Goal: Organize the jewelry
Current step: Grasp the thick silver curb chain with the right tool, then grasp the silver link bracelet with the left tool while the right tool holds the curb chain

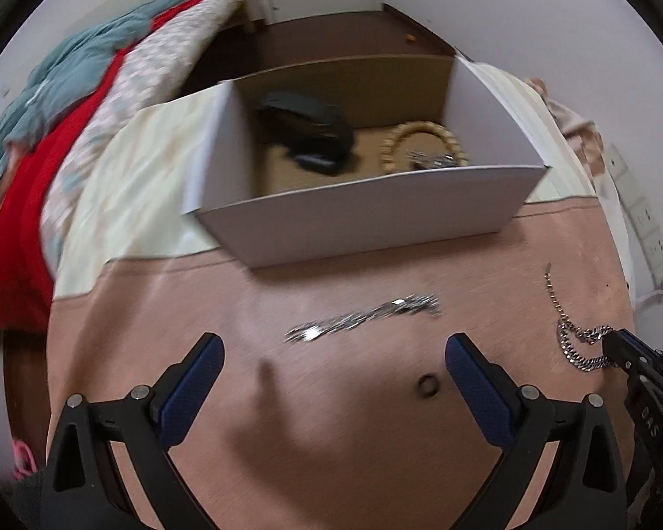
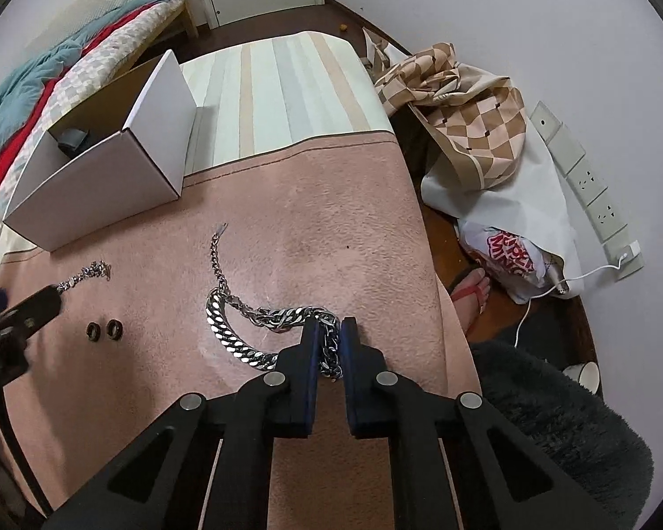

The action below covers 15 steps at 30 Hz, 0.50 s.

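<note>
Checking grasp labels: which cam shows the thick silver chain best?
Right wrist. The thick silver chain lies sharp and whole on the pink blanket, with the right claw closed on one end. The left wrist view catches it only at the right edge, small and partly hidden behind the right claw.

— What lies around the pink blanket (image 2: 331, 229)?

— Beyond its far edge, a striped cover (image 2: 283, 84) in pale bands. Left of the blanket, a heap of bedding (image 1: 66, 101), teal over red over a checked quilt.

— And to the right?

— A checkered beige cloth (image 2: 468, 101) draped on a white bag (image 2: 530, 203), with a printed plastic bag (image 2: 508, 256) just below. Wall sockets (image 2: 592, 194) run beside them, a white cable (image 2: 552, 285) plugged in. A red sandal (image 2: 470, 293) sits near the blanket's right edge.
</note>
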Motion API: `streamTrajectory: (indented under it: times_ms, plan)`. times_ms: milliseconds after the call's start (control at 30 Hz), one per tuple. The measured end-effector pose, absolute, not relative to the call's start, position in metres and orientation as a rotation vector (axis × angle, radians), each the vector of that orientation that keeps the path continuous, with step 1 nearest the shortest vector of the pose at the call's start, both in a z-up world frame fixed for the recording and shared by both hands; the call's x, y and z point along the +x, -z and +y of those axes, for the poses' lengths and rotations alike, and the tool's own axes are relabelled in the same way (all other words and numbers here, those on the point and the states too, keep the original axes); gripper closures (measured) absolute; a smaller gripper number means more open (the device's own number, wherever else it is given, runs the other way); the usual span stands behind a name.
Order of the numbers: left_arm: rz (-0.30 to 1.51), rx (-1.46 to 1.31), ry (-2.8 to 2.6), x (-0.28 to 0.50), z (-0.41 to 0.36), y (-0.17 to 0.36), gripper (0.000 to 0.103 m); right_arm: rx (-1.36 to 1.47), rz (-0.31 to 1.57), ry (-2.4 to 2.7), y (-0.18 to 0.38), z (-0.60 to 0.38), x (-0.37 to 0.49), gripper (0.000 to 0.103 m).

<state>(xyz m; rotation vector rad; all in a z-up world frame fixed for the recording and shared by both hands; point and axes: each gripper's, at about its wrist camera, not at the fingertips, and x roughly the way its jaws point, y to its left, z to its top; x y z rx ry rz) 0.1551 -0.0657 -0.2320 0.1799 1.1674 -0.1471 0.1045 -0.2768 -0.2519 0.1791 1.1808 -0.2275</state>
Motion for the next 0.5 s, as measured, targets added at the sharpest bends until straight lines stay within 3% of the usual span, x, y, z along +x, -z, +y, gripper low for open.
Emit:
streamTrajectory:
  times_ms: [300, 400, 467, 500]
  plan:
    - [1.19, 0.241, 0.196, 0.17, -0.096, 0.248, 0.006, 0.202, 1.182, 0.234, 0.253, -0.283, 0.104, 0.094]
    - [1.2, 0.242, 0.213, 0.171, -0.096, 0.252, 0.025, 0.2, 1.183, 0.236, 0.253, -0.283, 0.105, 0.094]
    - [1.196, 0.227, 0.22, 0.17, -0.095, 0.251, 0.028, 0.2, 1.185, 0.237, 0.253, -0.284, 0.105, 0.094]
    - [1.195, 0.224, 0.227, 0.17, -0.095, 0.25, 0.034, 0.201, 1.184, 0.237, 0.253, -0.283, 0.105, 0.094]
